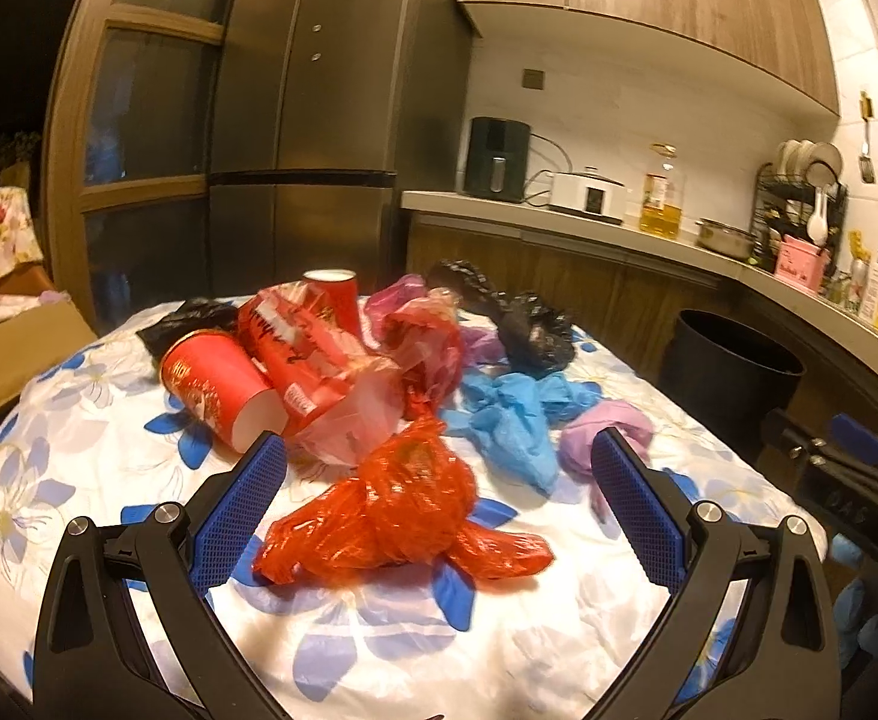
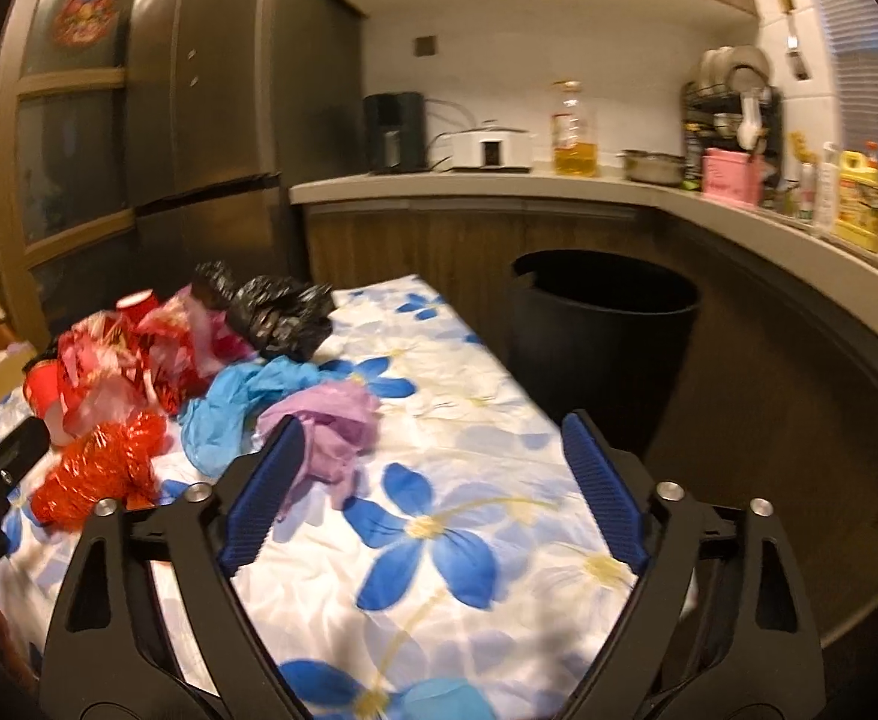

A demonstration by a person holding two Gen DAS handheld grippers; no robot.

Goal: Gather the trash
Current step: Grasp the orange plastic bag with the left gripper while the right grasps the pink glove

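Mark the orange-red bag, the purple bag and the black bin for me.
orange-red bag (image 1: 396,510), left wrist view, crumpled middle.
purple bag (image 2: 336,420), right wrist view, bunched centre.
black bin (image 2: 607,348), right wrist view, front outer wall.

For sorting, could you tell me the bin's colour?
Black; the bin shows best in the right wrist view.
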